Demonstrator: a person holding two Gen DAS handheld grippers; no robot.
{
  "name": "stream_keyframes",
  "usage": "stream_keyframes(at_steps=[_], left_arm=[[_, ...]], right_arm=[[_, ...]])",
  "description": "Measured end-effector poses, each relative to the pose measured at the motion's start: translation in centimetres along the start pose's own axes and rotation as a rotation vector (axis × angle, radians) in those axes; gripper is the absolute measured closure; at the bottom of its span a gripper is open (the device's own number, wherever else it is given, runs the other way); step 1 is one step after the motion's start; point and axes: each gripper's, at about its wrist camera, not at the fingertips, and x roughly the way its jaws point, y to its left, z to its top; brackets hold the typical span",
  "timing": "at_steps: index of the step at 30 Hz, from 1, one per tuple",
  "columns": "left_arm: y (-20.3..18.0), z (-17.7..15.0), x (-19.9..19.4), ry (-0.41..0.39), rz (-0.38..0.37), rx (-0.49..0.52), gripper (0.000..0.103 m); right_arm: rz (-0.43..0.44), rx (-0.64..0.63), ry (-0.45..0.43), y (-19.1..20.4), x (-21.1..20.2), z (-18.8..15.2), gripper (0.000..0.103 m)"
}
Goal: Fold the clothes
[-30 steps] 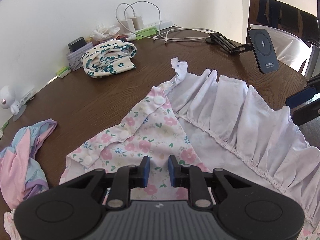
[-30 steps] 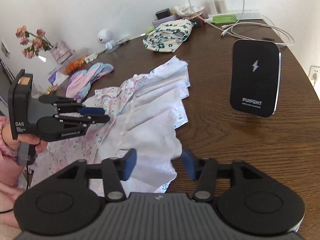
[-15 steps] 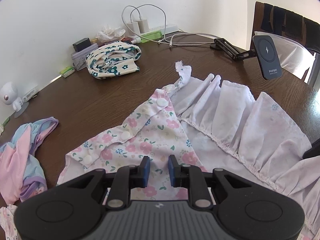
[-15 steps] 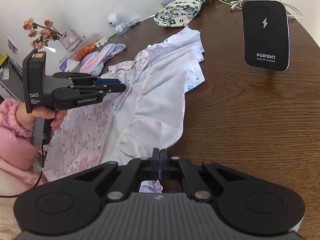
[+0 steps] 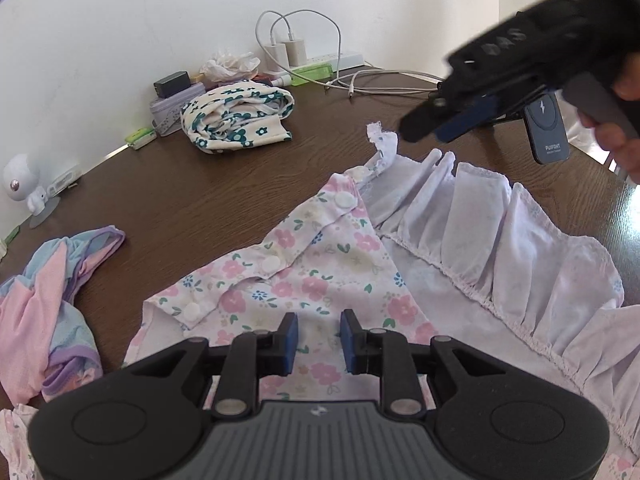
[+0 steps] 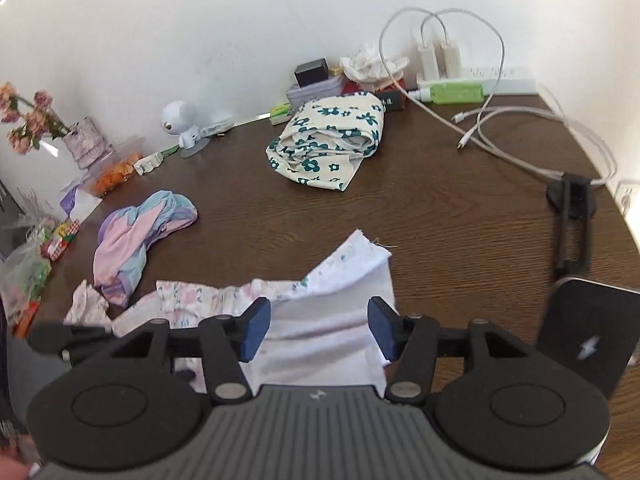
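The left gripper point(image 5: 317, 338) sits low over the flowery dress point(image 5: 304, 280), and its two fingers are parted with nothing pinched between them. The dress lies spread on the brown tabletop point(image 5: 192, 200), right under and ahead of this gripper. Its row of white buttons runs away from the gripper, up and to the right. The white frilly skirt part point(image 5: 520, 248) lies off to this gripper's right side.

The right gripper point(image 6: 318, 330) is spread wide and holds nothing. It hovers over the far white corner of the dress point(image 6: 352, 268), which lies just ahead of its fingers. So the right gripper is the nearer one to that corner, and the left gripper is nearer to the button side.

Farther ahead of both grippers is a cream cloth with dark green flowers point(image 6: 332, 144), already bundled up. A pink and blue cloth point(image 6: 136, 232) lies crumpled off to the left.

The dress looks partly laid out. I think its long side runs from the buttons to the frill.
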Motion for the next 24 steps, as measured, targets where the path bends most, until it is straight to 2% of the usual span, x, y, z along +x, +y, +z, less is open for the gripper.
stream_keyframes(at_steps=[3, 5, 6, 7, 9, 10, 16, 20, 23, 24], left_arm=[[0.2, -0.2, 0.0, -0.007, -0.01, -0.012, 0.082], [0.4, -0.3, 0.0, -0.011, -0.022, -0.026, 0.082], [0.6, -0.4, 0.0, -0.013, -0.027, -0.033, 0.082], [0.6, -0.4, 0.0, -0.014, -0.029, -0.036, 0.082], [0.7, -0.4, 0.0, -0.016, -0.033, -0.042, 0.082], [0.7, -0.5, -0.1, -0.018, -0.033, -0.044, 0.082], [0.6, -0.7, -0.1, -0.031, -0.026, -0.059, 0.082], [1.0, -0.7, -0.6, -0.048, -0.03, -0.078, 0.081], [1.4, -0.7, -1.3, -0.07, -0.037, -0.093, 0.08], [1.6, -0.7, -1.6, -0.077, -0.039, -0.099, 0.079]], right_arm=[[-0.015, 0.14, 0.034, -0.4, 3.8, 1.1, 0.048], [-0.068, 0.19, 0.031, -0.7, 5.1, 1.2, 0.049], [-0.094, 0.216, 0.03, -0.9, 5.7, 1.2, 0.055], [-0.118, 0.24, 0.029, -1.0, 6.3, 1.2, 0.072], [-0.094, 0.262, 0.021, -1.7, 5.6, 0.4, 0.094], [-0.082, 0.273, 0.017, -2.0, 5.2, 0.0, 0.096], [-0.011, 0.339, -0.007, -4.0, 3.1, -2.3, 0.096], [-0.004, 0.359, -0.009, -4.7, 3.4, -3.0, 0.096], [0.018, 0.355, -0.04, -4.7, 2.4, -3.2, 0.092], [0.028, 0.351, -0.056, -4.7, 1.8, -3.2, 0.087]])
